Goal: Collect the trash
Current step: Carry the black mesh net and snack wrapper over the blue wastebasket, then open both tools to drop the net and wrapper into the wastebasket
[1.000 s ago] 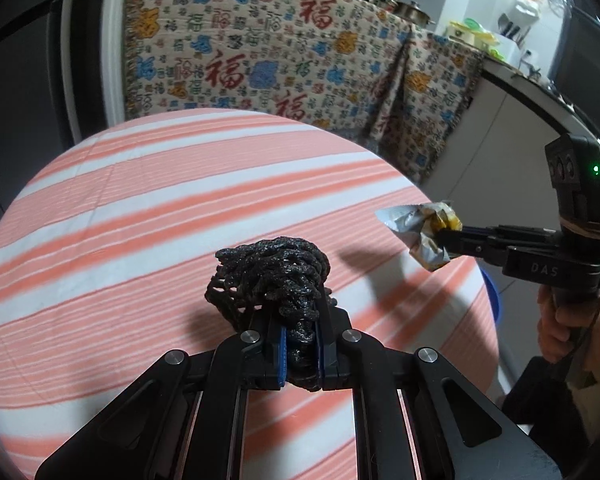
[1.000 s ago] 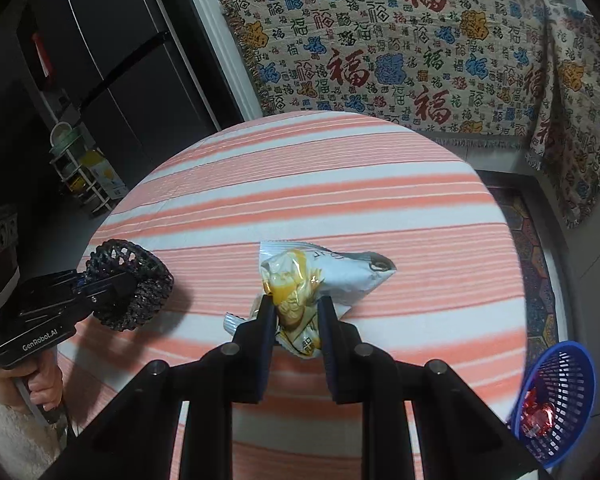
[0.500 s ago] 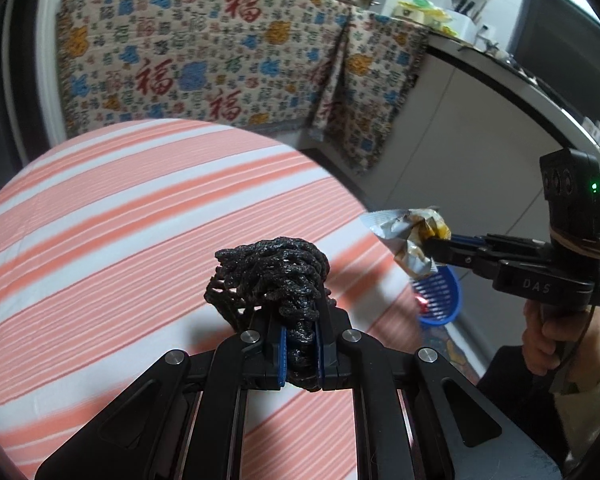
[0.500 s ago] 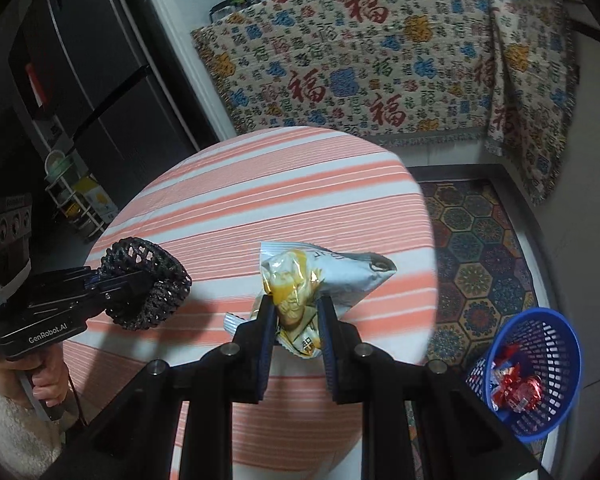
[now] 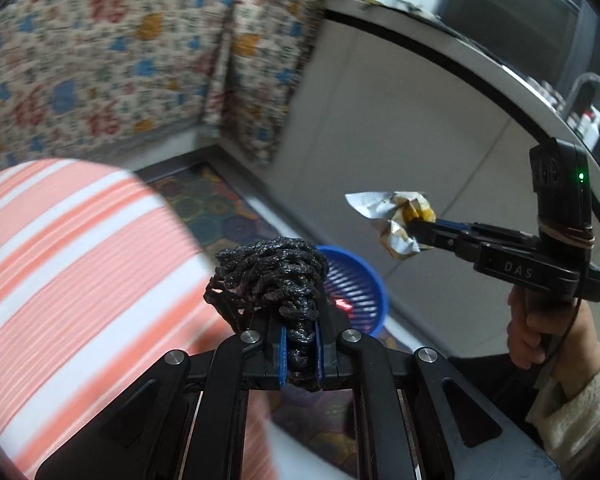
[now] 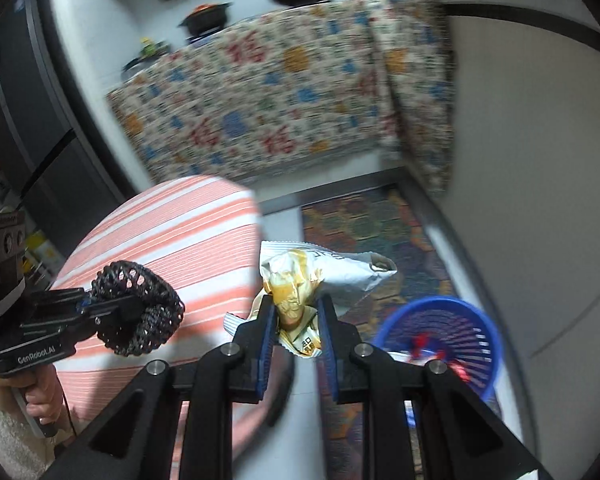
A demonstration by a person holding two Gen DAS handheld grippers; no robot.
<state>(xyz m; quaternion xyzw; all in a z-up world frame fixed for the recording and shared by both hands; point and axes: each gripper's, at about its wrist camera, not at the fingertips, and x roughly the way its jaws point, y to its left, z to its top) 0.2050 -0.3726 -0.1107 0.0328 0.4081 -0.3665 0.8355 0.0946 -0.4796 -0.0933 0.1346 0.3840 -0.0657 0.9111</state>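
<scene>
Here the left claw (image 5: pixel 299 342) pinches the black mesh wad (image 5: pixel 272 276) and the right claw (image 6: pixel 296 320) the crumpled wrapper (image 6: pixel 320 276), either likely missing the blue basket (image 6: pixel 440 332) if released early.

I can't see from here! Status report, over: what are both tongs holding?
Left tongs shut on black mesh wad. Right tongs shut on crumpled snack wrapper. Blue basket on floor ahead, nothing blocking it.

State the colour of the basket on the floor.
Blue basket, clearest in the right wrist view.
</scene>
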